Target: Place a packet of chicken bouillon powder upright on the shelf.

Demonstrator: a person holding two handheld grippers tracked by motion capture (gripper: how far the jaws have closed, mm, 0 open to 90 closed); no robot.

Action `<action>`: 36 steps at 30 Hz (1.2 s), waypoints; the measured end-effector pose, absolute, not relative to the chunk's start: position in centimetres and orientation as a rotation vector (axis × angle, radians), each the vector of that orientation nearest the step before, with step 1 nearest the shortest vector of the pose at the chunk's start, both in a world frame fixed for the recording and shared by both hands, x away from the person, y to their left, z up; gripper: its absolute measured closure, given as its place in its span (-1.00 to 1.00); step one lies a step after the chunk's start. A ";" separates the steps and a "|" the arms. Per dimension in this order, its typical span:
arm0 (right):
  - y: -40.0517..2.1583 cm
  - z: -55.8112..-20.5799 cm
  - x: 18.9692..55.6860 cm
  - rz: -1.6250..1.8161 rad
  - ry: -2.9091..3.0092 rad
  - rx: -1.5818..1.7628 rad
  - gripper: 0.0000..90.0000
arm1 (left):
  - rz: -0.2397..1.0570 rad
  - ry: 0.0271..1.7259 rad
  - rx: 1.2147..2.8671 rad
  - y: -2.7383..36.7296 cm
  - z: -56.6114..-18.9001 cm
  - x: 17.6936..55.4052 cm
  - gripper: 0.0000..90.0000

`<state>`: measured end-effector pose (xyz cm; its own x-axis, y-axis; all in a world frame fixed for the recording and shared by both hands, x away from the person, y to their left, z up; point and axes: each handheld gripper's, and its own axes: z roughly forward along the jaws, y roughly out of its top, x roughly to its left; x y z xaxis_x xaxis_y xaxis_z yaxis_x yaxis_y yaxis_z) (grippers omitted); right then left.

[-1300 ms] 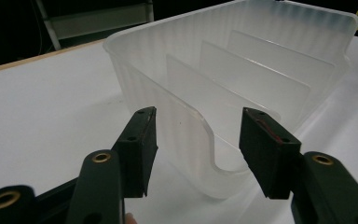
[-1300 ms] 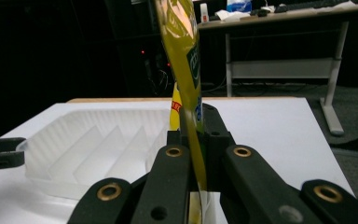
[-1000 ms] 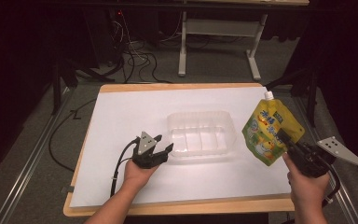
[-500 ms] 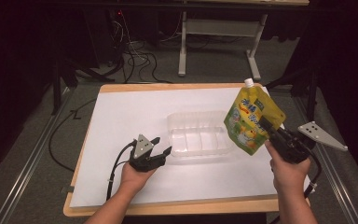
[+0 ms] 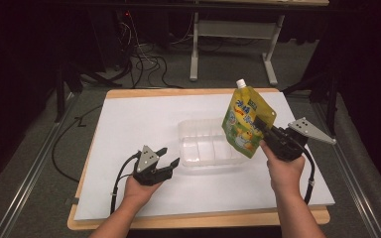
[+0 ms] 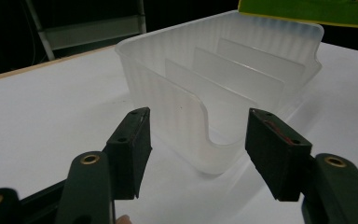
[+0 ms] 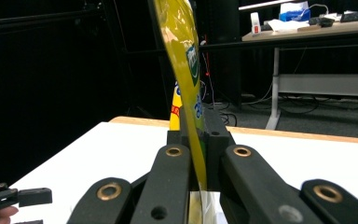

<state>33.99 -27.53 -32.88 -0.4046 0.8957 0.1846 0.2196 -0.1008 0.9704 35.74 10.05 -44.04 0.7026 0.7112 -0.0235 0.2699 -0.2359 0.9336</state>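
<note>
White-topped table with a pale wooden rim (image 5: 129,129), the largest thing here. Clear ribbed plastic tray with upright dividers (image 5: 206,144) lies near its middle, open side up; in the left gripper view the tray (image 6: 223,79) shows a scooped notch in the near wall.

Yellow-green spouted drink pouch with a white cap (image 5: 245,124) is off the table, upright, spout up, hanging over the tray's right end. Right gripper (image 5: 268,133) is clamped on the pouch's right edge; in the right gripper view the pouch (image 7: 186,70) runs edge-on between pads pressed tight.

Left gripper (image 5: 166,157) rests low on the table just left of the tray. Its jaws stand apart and have just been opening; nothing is pinched, though the tray's notched wall lies ahead between them.

Step in hand, as I read it: carrying the pouch to the tray. Next move likely calls for lowering the pouch into a slot between dividers while the left gripper steadies the tray wall.
</note>
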 end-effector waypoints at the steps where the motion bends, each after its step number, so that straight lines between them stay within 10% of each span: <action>1: -27.4 -33.0 34.1 1.547 1.610 1.231 1.00 | 0.498 0.776 1.811 10.1 -44.0 35.7 -0.09; 36: -22.3 -35.8 38.1 1.469 1.525 1.362 1.00 | 0.495 0.764 1.806 10.2 -43.8 35.8 -0.11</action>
